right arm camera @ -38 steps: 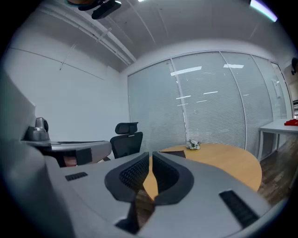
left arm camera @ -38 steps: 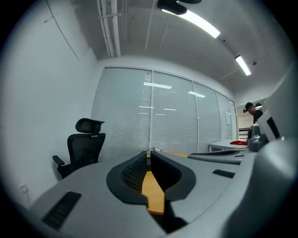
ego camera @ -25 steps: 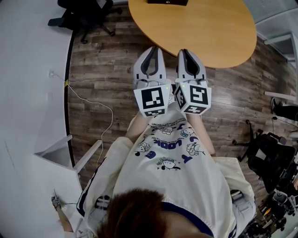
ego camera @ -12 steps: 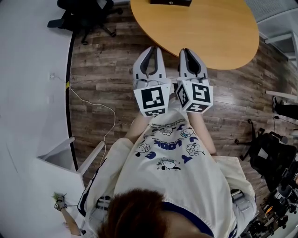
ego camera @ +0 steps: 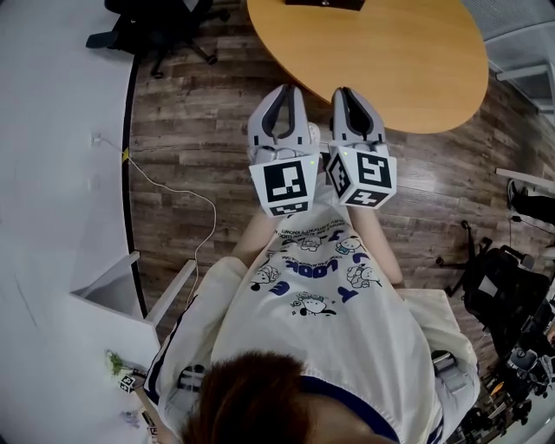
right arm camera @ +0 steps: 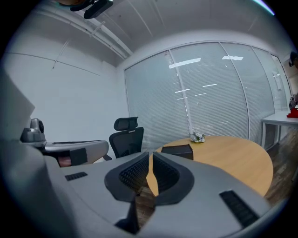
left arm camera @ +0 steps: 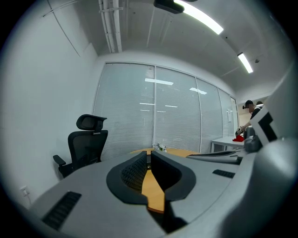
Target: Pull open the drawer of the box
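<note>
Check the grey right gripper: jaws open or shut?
Shut. Grey right gripper: black ribbed pads meet at the tips, nothing between them.

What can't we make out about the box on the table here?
Dark box: right gripper view, too small and distant to show a drawer or handle.
Same box, head view: cut off by the top edge.
Same box, left gripper view: mostly hidden behind the left hand-held gripper.
Pale object on the table: too small to identify in any view.

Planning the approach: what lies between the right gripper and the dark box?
Nothing: only bare table separates right gripper from box, per head view.
</note>
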The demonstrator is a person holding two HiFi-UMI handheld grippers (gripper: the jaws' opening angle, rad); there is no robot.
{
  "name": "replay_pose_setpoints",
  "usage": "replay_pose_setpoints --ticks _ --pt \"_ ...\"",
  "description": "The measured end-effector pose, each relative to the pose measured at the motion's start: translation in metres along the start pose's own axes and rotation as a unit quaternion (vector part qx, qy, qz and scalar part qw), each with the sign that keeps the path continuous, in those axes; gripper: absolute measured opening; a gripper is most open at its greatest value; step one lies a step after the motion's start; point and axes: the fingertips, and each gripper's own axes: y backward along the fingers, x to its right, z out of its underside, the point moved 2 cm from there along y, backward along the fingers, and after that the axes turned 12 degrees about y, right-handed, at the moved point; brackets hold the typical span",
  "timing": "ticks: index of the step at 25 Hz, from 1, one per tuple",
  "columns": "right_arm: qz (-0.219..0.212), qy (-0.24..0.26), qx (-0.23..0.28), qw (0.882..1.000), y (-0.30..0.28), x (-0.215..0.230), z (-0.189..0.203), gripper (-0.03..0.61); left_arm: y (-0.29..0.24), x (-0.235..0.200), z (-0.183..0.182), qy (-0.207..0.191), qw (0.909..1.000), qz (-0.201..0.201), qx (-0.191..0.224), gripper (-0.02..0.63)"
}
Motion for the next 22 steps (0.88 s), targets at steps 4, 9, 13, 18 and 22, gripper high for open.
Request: replay_pose_setpoints --ticks 4,9,13,18,22 --pt "-0.007 0.001 -0.002 1.0 -0.02 0.001 -0.001 0.044 -0.014 -0.009 0.0 0.001 1.0 -0.006 -0.002 0.035" --pt "-0.014 -0.001 -0.006 1.0 -0.054 0.014 0.0 0.044 -0.042 -0.022 -0.001 0.0 0.9997 -0.024 -0.004 0.035" --pt "-0.017 -0.004 -0.009 1.0 -0.081 0.027 -0.001 0.044 -0.067 -0.029 -0.003 0.0 0.9994 -0.034 -0.005 0.035" --pt "-0.024 -0.004 -0.017 1.0 -0.116 0.042 -0.004 0.044 -0.104 -0.034 -0.006 0.001 0.9991 -0.041 -0.011 0.035" --pt "-0.031 -0.004 -0.019 0.999 -0.142 0.054 -0.008 0.044 -0.136 -0.035 -0.008 0.001 0.999 -0.043 -0.015 0.035"
